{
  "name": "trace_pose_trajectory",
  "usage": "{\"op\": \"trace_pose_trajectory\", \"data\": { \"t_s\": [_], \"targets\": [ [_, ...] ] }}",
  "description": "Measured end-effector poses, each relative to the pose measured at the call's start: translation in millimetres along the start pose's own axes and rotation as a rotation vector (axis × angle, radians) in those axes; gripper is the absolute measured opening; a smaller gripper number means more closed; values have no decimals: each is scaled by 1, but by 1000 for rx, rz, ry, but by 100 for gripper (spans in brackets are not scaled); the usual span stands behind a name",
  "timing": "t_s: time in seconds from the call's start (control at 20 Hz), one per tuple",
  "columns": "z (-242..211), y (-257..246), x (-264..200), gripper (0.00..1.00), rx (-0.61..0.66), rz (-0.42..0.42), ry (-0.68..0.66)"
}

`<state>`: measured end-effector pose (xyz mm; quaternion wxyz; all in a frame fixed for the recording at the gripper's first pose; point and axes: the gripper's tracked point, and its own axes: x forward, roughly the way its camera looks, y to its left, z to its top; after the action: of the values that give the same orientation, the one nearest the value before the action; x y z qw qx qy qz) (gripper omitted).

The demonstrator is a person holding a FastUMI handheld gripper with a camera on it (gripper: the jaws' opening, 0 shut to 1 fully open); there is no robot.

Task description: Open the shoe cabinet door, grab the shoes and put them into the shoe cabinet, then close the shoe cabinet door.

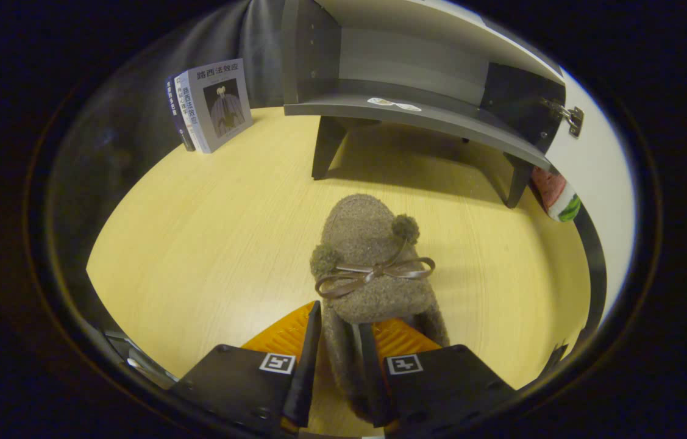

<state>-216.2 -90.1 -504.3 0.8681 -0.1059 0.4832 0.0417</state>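
gripper (339, 329) clamped on fuzzy slipper (373, 268) heel | ribbon bow, pompoms | cabinet (416, 91) open beyond

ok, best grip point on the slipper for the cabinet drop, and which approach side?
Heel-side wall of the slipper, coming from behind the heel, as the tool does now: its fingers straddle that thin upright wall at the heel end. The toe is bulky and rounded, and the bow is loose. The toe already points at the open cabinet, so it should slide in toe first.
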Motion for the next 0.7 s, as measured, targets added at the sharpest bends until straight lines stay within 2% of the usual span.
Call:
{"op": "trace_pose_trajectory", "data": {
  "t_s": [0.05, 0.1, 0.2, 0.25, 0.35, 0.5, 0.7],
  "targets": [
    [1, 4, 1, 31, 7, 19, -1],
    [4, -4, -17, 26, -3, -15, 5],
    [3, -2, 0, 16, -22, -18, 5],
    [4, 0, -2, 16, -32, -22, -4],
    [4, 0, 0, 6, -44, -36, -6],
    [10, -2, -8, 3, -67, -69, -28],
    [13, -7, -23, 3, -9, -54, -40]
  ]
}}
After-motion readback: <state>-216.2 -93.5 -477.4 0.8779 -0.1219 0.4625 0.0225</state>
